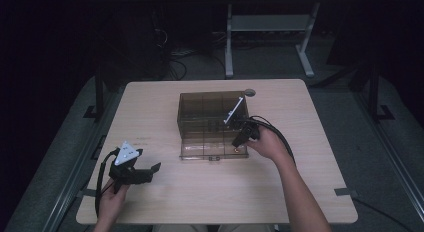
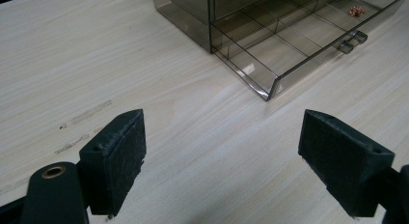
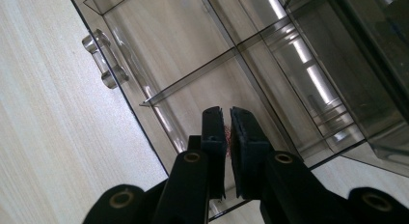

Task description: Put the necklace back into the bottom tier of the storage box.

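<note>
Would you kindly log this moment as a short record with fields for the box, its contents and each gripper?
Surface: light wooden table
Box: smoky clear drawer unit, bottom drawer pulled out
Contents: small copper-coloured bits in a drawer corner compartment
Left gripper: jaws wide apart above bare table, holding nothing
Right gripper: over the open drawer, jaws nearly together, something reddish glimpsed between them

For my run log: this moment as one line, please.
left gripper open, over table | right gripper shut, over drawer | copper bit inside

Glossy smoked-plastic drawer box [image 1: 212, 124] (see-through) on matt wood-grain table [image 1: 165, 202].
</note>
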Demonstrator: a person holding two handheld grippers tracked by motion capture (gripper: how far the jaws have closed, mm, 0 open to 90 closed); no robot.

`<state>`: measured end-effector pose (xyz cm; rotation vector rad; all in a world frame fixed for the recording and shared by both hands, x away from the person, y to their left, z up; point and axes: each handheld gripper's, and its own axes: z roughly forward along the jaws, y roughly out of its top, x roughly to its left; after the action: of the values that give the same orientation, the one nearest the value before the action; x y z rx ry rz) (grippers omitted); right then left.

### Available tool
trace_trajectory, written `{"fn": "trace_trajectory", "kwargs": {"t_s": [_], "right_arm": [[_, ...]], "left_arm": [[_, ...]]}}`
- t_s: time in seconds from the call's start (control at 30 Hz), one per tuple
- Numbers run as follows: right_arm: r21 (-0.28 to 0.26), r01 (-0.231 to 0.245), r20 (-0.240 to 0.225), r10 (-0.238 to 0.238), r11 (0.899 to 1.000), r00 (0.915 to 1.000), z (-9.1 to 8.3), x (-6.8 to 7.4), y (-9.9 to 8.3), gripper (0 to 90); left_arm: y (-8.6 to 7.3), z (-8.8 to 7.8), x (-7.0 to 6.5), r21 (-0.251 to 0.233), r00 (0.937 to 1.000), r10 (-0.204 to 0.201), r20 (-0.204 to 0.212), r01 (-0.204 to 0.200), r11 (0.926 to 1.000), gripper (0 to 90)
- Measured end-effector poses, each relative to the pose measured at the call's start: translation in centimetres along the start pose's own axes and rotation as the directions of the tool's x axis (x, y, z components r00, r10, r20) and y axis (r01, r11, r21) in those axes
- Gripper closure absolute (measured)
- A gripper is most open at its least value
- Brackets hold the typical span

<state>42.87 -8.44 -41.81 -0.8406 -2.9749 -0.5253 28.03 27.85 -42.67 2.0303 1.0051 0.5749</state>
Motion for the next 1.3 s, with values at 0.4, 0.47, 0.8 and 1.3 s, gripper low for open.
{"fn": "trace_trajectory", "kwargs": {"t_s": [0.4,0.47,0.8,1.3], "right_arm": [[-0.009,-0.013,-0.006,0.013,1.000,0.9999,0.13,-0.18,-0.43,76.0],[-0.013,-0.017,-0.009,0.017,1.000,0.9998,0.08,-0.19,-0.49,74.3],[-0.033,-0.022,-0.008,0.022,0.999,0.9997,-0.40,-0.36,-0.69,66.8],[-0.041,-0.040,-0.009,0.040,0.998,0.9992,-0.74,-0.40,-0.93,53.9]], "left_arm": [[-0.03,-0.02,0.11,-0.005,1.0000,-0.009,-0.003,0.009,0.9999,16.8],[-0.02,-0.02,0.10,-0.005,1.0000,-0.008,-0.004,0.008,1.0000,16.8],[0.04,0.05,0.18,-0.011,0.9998,-0.021,-0.004,0.021,0.9997,16.8],[-0.07,-0.02,0.23,0.005,0.9999,-0.011,-0.002,0.011,0.9999,16.8]]}}
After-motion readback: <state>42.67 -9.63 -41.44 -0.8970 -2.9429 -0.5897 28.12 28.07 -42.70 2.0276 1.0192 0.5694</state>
